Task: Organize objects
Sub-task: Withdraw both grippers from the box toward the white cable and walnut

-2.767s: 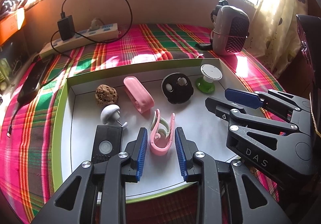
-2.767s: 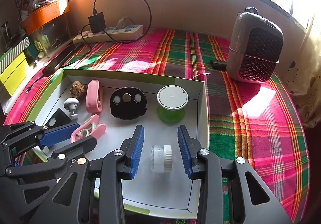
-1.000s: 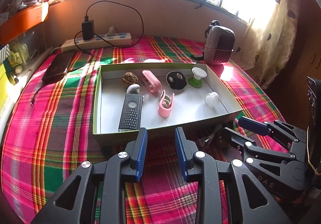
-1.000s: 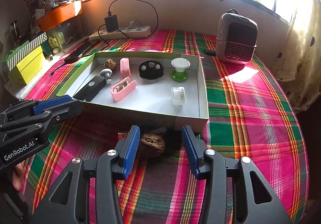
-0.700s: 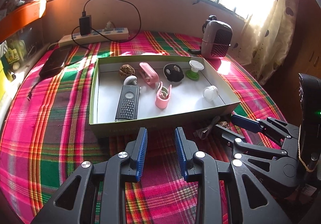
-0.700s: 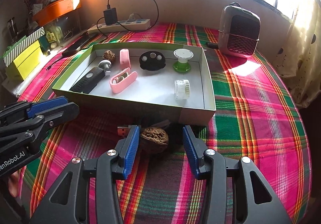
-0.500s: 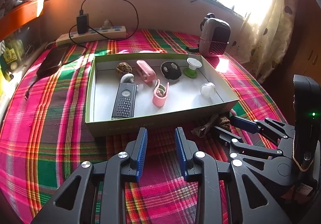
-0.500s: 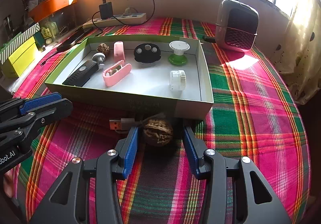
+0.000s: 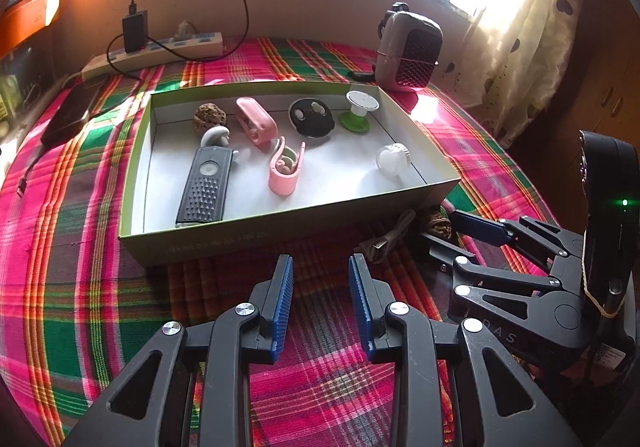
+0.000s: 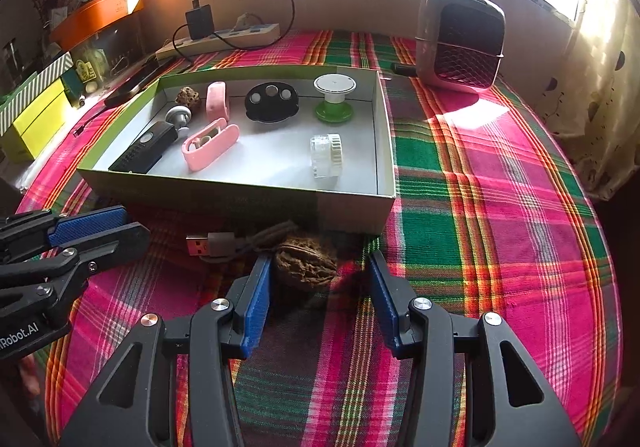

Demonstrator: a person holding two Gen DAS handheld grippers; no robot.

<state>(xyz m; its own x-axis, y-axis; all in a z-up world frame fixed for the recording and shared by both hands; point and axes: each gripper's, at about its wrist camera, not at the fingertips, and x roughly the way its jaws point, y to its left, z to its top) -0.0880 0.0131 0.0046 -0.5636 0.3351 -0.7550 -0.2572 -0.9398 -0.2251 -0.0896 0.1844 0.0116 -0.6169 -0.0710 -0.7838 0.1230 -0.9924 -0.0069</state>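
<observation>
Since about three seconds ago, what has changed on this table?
Both grippers pulled back out of the box. The right gripper let go the clear jar there and now straddles the walnut beside the USB cable, its fingers opening. The left gripper released the pink clip and hangs empty. Everything else in the box stayed put.

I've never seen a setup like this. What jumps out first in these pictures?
The loud pink-and-green plaid cloth covering the table, and on it an open box holding small odds and ends. In the foreground, the right gripper straddles a walnut lying just outside the box's front wall, its jaws opening. The left gripper hovers empty nearby.
</observation>
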